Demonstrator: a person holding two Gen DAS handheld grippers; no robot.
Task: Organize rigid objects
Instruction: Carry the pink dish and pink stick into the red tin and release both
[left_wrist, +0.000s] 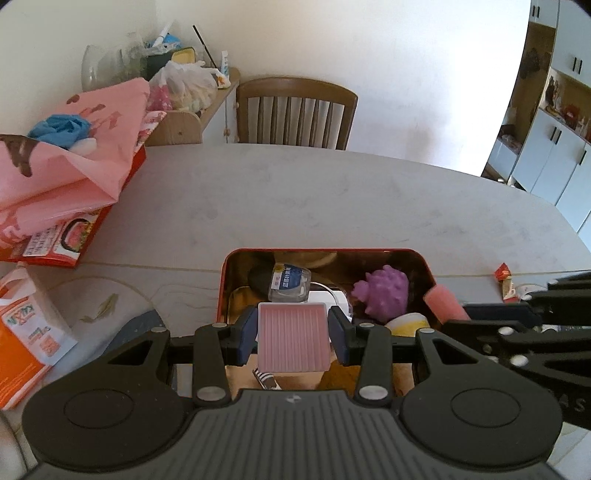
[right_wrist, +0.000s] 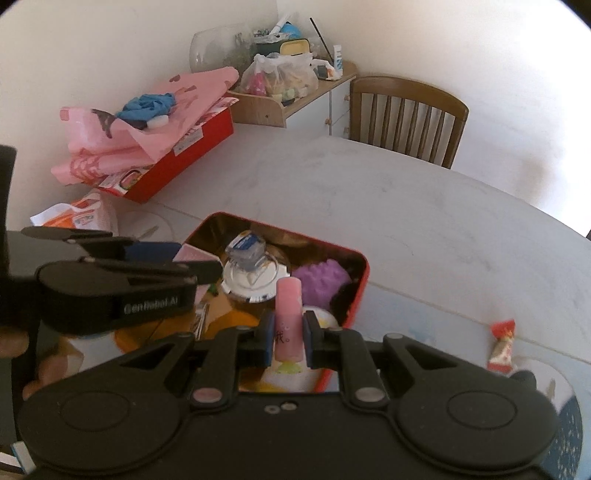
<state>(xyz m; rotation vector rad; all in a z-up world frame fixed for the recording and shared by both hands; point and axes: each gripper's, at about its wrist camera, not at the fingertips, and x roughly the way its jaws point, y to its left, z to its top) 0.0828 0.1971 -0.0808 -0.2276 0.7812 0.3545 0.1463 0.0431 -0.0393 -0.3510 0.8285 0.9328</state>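
The left gripper (left_wrist: 293, 334) pinches a ribbed pink tray (left_wrist: 293, 341); the right gripper (right_wrist: 289, 341) clamps a smooth pink tube (right_wrist: 289, 321). Both hang over the glossy red tin (left_wrist: 428, 266), beyond them a spiky purple ball (left_wrist: 382, 293) inside.

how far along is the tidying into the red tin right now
Well along. Already in the red tin: a purple spiky ball and a clear bottle, among others. In hand above it: the left gripper holds a pink ribbed tray, the right gripper a pink tube. Left: a red wrapped candy on the table.
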